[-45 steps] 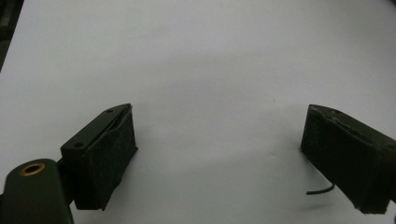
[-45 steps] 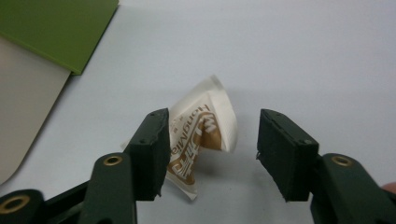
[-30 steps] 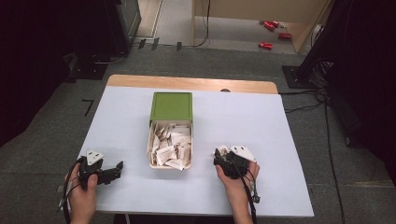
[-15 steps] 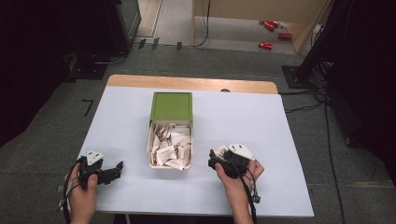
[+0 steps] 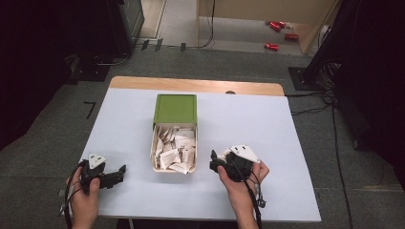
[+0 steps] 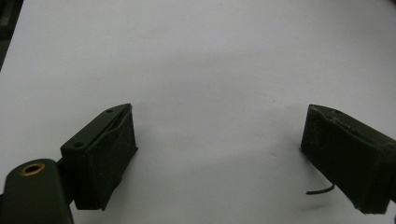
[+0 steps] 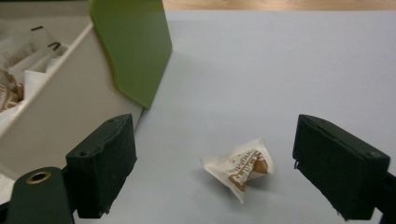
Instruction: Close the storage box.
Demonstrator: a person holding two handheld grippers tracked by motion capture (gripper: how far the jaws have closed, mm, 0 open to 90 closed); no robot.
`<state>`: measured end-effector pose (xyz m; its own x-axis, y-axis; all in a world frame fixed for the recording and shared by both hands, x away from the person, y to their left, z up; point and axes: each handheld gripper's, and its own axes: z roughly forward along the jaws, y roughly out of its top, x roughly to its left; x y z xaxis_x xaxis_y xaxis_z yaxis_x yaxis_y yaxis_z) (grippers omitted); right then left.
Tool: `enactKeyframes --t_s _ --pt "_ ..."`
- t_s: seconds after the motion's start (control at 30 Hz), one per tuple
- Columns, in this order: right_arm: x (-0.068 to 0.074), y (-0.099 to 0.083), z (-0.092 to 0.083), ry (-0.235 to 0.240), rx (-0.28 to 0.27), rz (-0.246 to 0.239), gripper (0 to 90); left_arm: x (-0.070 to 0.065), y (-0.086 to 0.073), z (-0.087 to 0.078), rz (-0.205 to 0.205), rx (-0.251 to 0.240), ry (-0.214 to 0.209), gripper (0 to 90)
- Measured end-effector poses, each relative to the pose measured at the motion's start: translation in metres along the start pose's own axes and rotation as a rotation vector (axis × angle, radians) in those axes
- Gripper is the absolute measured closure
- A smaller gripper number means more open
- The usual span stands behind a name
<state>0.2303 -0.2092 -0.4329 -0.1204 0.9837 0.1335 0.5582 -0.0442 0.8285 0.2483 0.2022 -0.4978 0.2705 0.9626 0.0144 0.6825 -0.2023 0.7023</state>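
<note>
White paper packets, one already out of the box.

Left hand-held gripper (image 5: 119, 171) rests open and empty on the pale table (image 5: 286, 133); right of it stands the cream box with a green lid (image 5: 175, 109), full of packets. Right hand-held gripper (image 7: 215, 163), jaws just opened wide, hangs over one brown-printed white packet (image 7: 239, 168) lying free between them; the rest likely remain to unload.

packet (image 7: 239, 168) on table (image 7: 289, 70), beside box (image 7: 60, 112)
</note>
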Motion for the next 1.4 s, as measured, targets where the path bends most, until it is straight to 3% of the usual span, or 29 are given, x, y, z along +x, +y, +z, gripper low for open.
enactKeyframes --t_s 0.83,0.9,1.17,1.4 --pt "0.041 0.019 -0.013 0.101 -0.050 -0.032 16.7 0.000 0.000 0.000 0.001 0.000 0.000 10.7" --pt "0.048 0.017 -0.012 0.125 -0.044 -0.041 18.7 0.000 0.000 0.000 0.000 0.000 0.000 10.7" --pt "0.063 0.011 -0.007 0.147 -0.020 -0.051 26.8 0.000 0.000 0.000 0.000 0.000 0.000 10.7" --pt "0.074 0.000 0.004 0.123 0.021 -0.067 38.6 0.000 0.000 0.000 0.001 0.000 0.000 10.7"
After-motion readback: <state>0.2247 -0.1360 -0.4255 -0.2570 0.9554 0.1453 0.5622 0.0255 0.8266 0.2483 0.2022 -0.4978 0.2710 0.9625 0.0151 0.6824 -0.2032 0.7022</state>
